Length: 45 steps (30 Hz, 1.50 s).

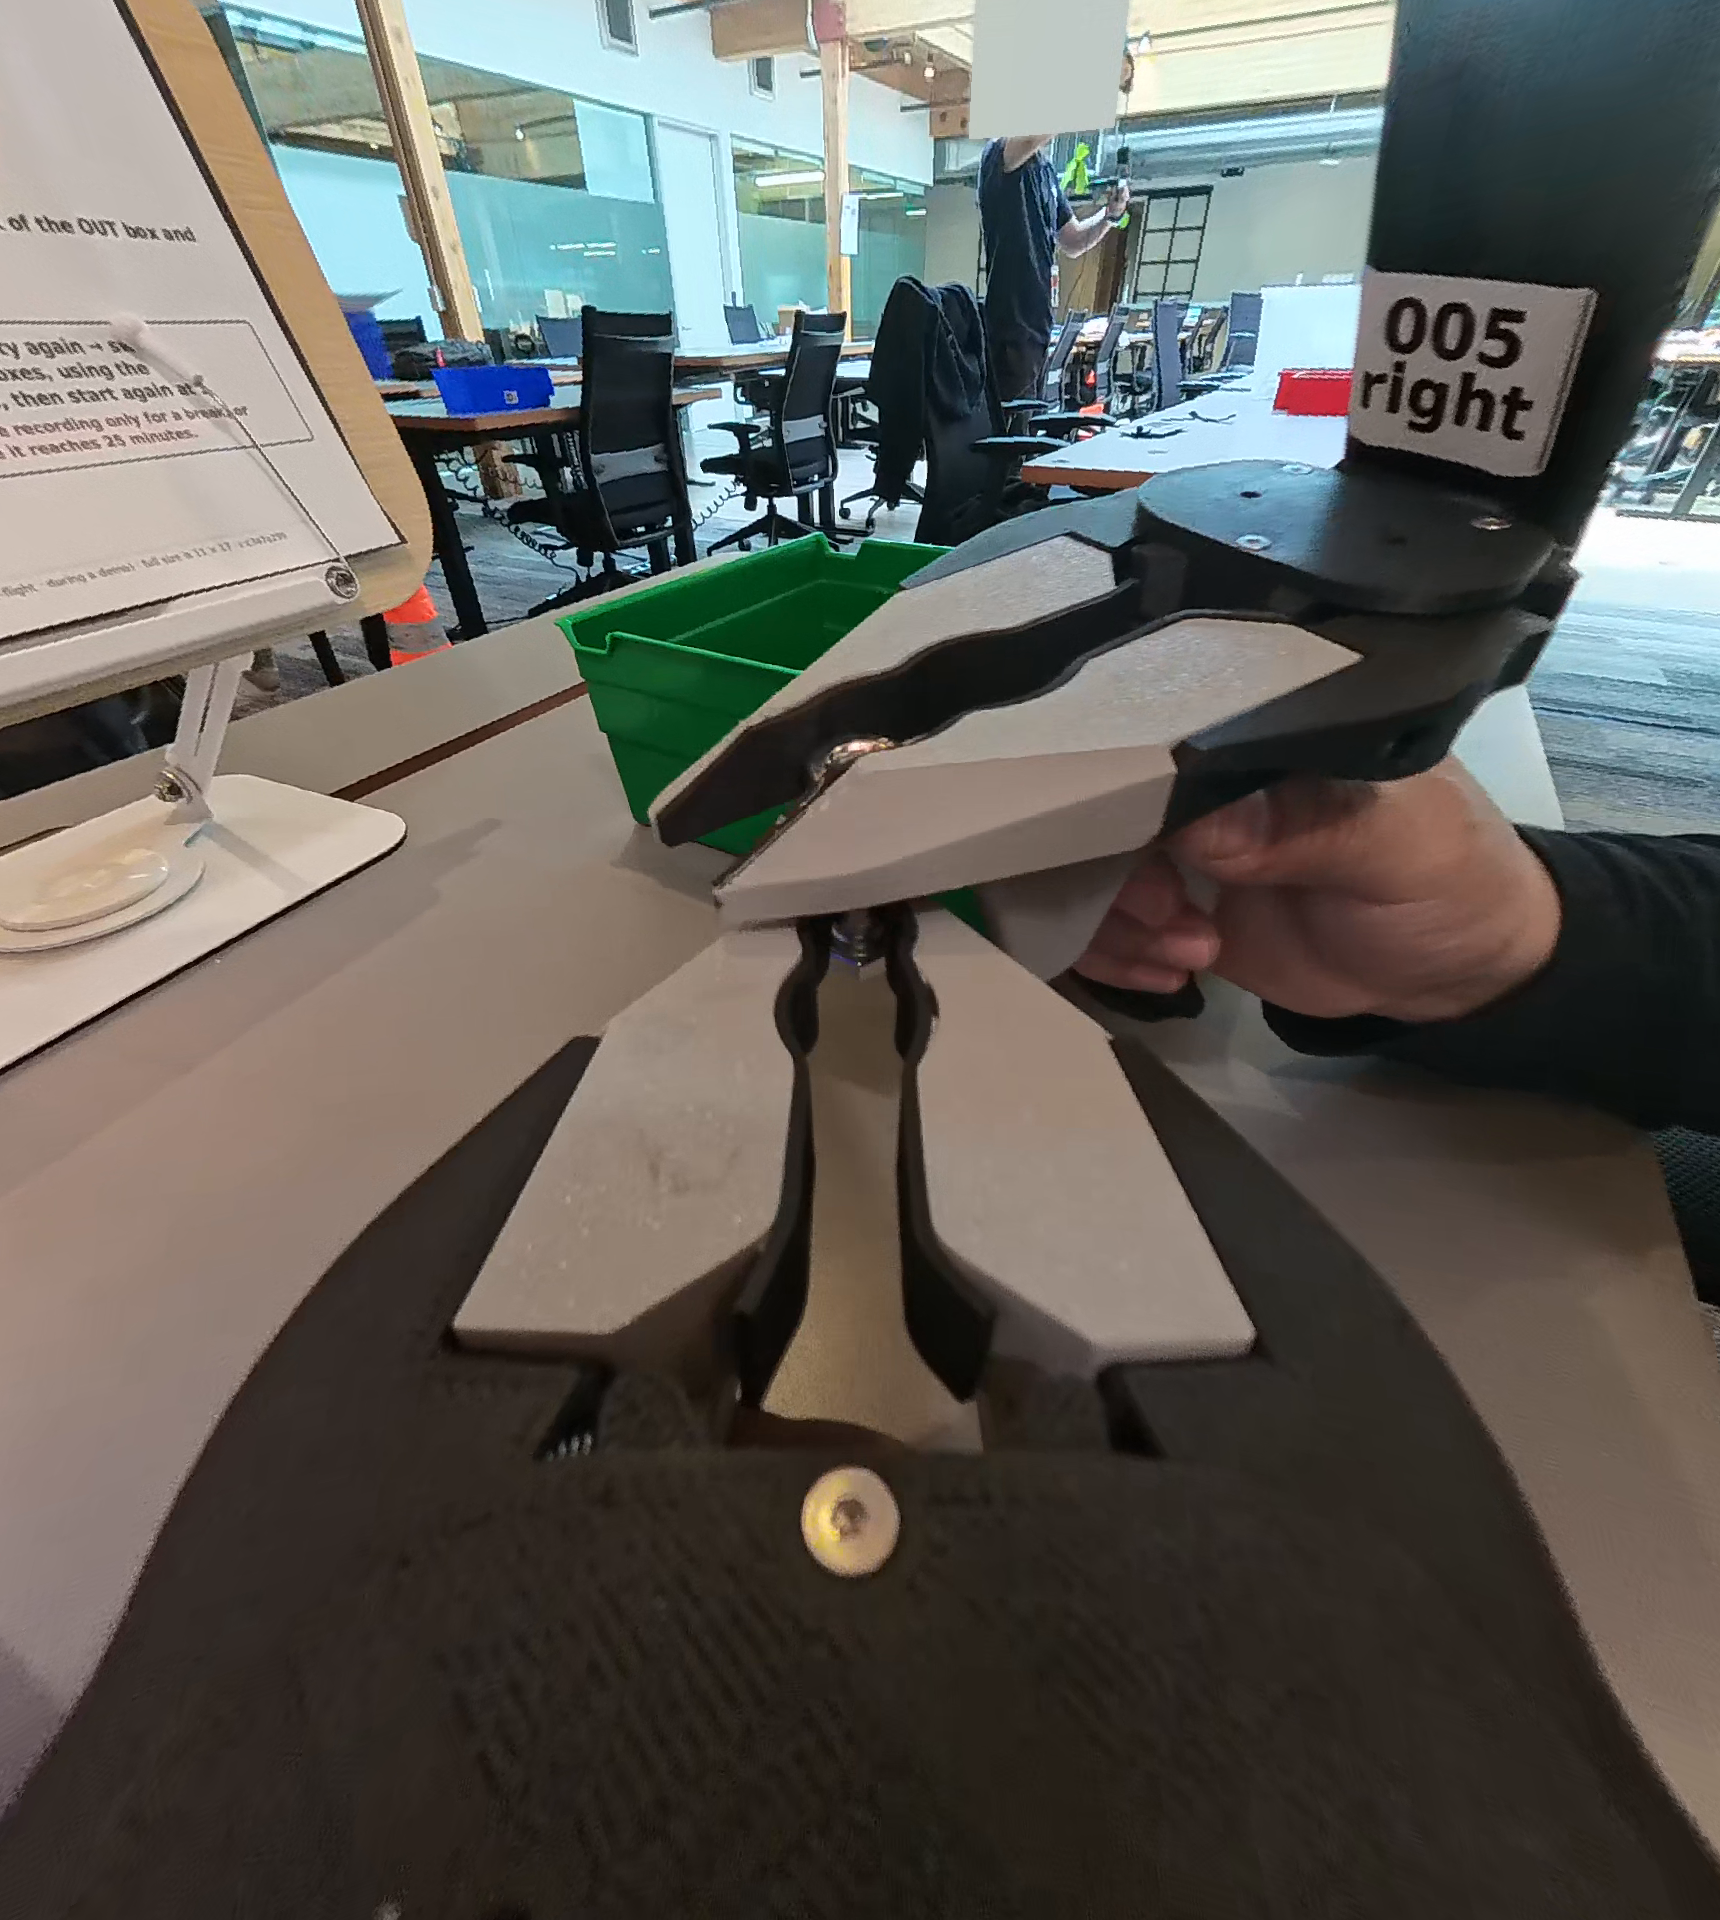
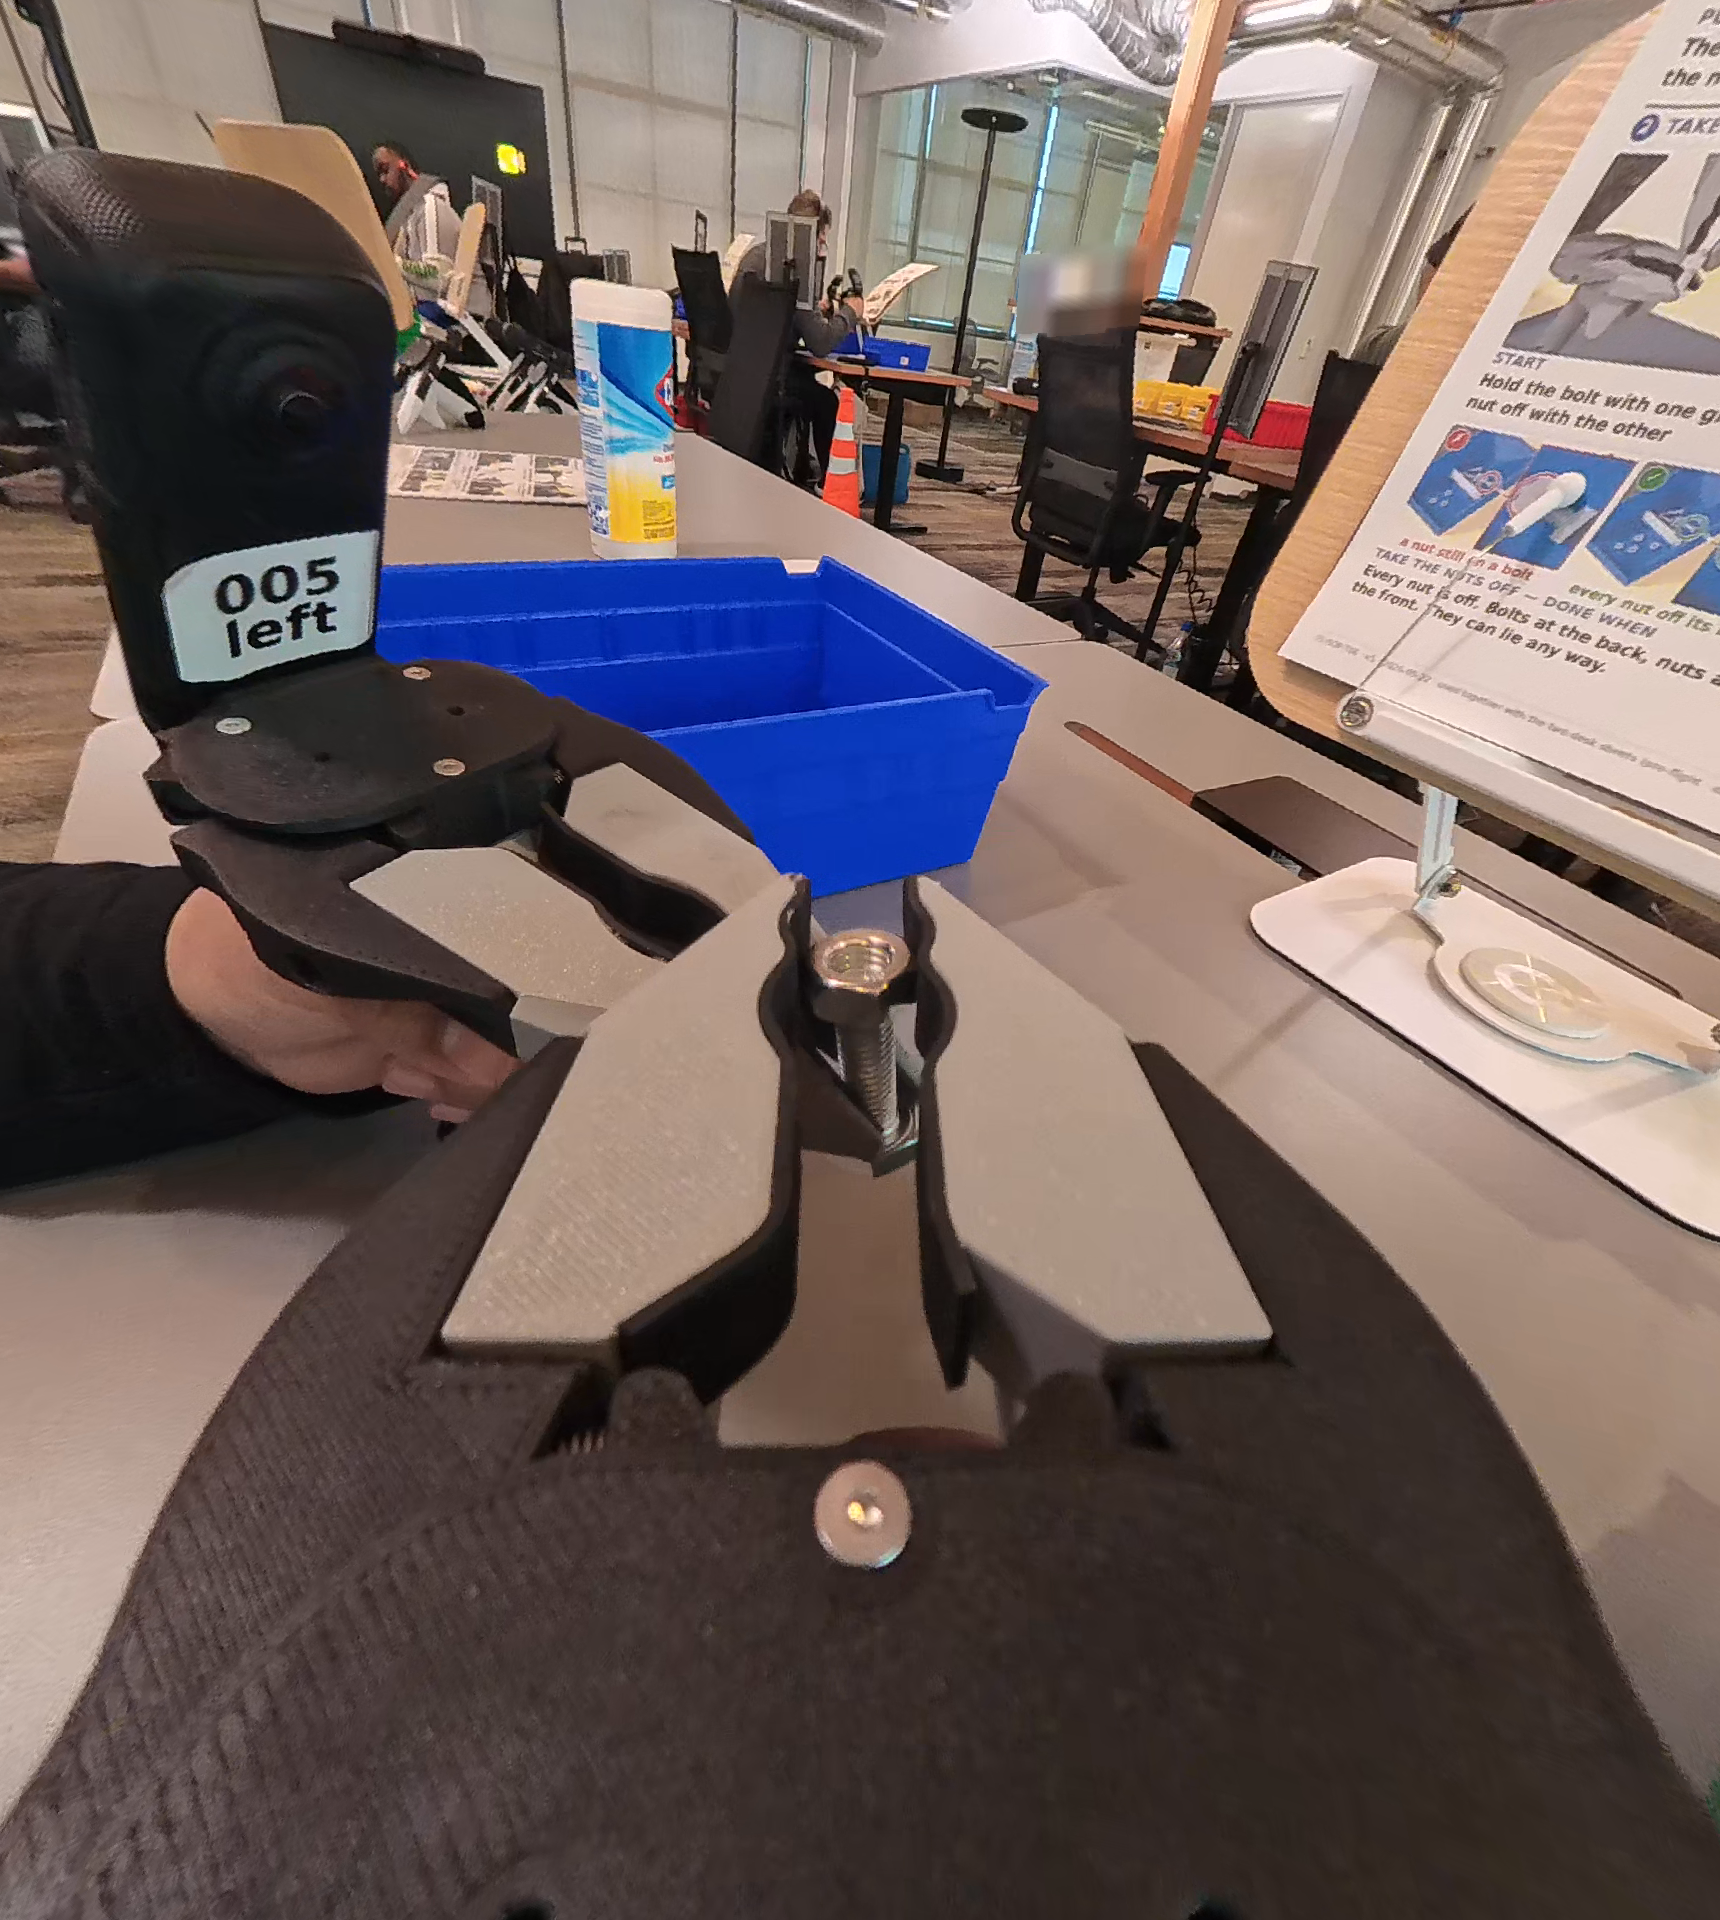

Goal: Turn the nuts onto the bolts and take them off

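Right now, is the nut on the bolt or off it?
On. In the right wrist view the nut sits at the bolt's upper end, held by the right gripper; bare thread shows below it.

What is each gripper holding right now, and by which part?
Right gripper grips the nut; left gripper grips the bolt at its lower, head end.
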Tool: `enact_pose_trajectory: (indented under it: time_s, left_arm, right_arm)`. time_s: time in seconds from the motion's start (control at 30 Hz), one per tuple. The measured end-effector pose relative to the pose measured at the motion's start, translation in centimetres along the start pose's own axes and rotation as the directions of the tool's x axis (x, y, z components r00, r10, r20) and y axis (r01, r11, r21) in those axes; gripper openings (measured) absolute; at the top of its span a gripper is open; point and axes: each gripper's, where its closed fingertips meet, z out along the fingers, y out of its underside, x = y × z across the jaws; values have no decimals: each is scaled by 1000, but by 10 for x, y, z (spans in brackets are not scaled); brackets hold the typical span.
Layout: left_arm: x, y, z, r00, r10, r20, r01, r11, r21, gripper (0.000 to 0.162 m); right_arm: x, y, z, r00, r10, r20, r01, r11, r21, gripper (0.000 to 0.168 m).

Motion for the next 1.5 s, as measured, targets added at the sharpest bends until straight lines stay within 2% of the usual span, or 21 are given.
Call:
enact_pose_trajectory:
  time_s: [0.5,0.7,1.0,1.5]
  left_arm:
    - [-2,2,0,1000,3,9,-3,1000,-5,7]
    - [-15,-1,-4,998,-19,64,18,1000,7,7]
    - [-37,2,-10,987,-77,144,77,997,7,7]
    - [-7,4,0,999,-26,35,27,999,-21,7]
  right_arm:
    - [-1,1,1,999,27,22,-27,1000,2,18]
    - [1,-3,-2,999,30,10,-31,999,20,28]
    - [6,-6,-5,999,30,-15,-29,999,33,30]
    - [0,0,1,1000,16,1,-16,1000,8,24]
